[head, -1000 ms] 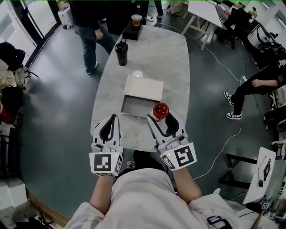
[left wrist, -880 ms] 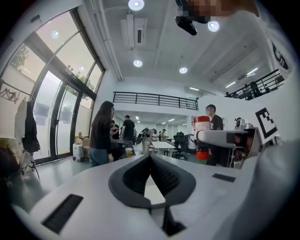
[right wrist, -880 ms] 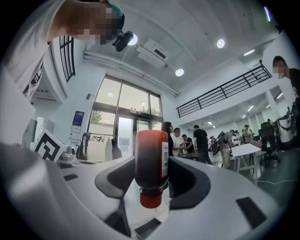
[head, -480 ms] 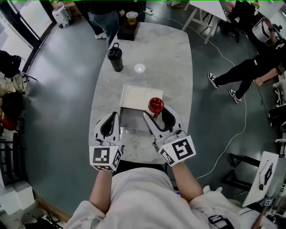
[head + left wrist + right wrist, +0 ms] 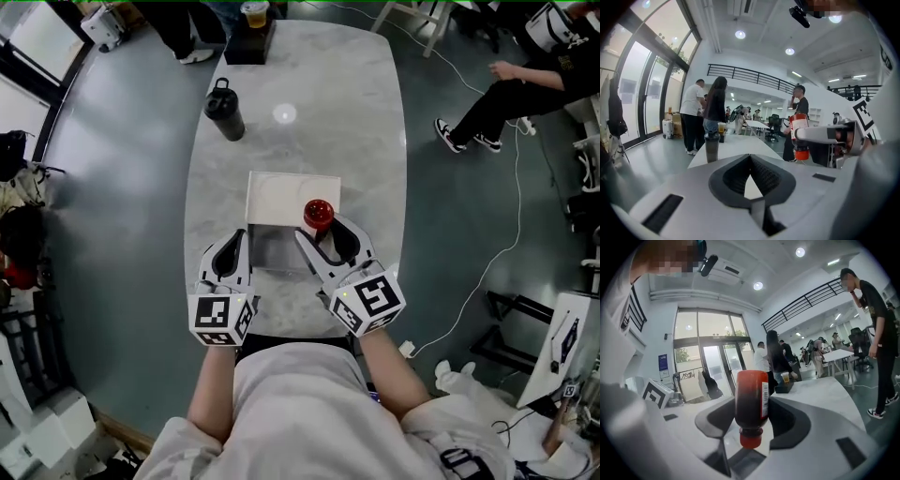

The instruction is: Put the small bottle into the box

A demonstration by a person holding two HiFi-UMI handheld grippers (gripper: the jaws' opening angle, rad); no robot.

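Note:
A small bottle [image 5: 318, 215] of red liquid with a red cap hangs cap-down in my right gripper [image 5: 324, 231], which is shut on it. In the right gripper view the bottle [image 5: 751, 397] fills the space between the dark pads [image 5: 791, 420]. It hovers over the near right part of the open white box [image 5: 281, 187], whose grey inside [image 5: 270, 249] faces me. My left gripper [image 5: 238, 244] is shut and holds nothing, by the box's near left corner. The left gripper view shows its tips [image 5: 750, 157] together, and the bottle [image 5: 798, 133] off to the right.
On the marble table [image 5: 366, 141] stand a black tumbler [image 5: 223, 111], a small white round thing [image 5: 285, 114] and, at the far end, a black tray with a cup [image 5: 251, 26]. A person sits at the right [image 5: 487, 103]; cables cross the floor there.
Both grippers have moved forward and down over the table. The bottle has gone from the box's near right corner to above the box's right side.

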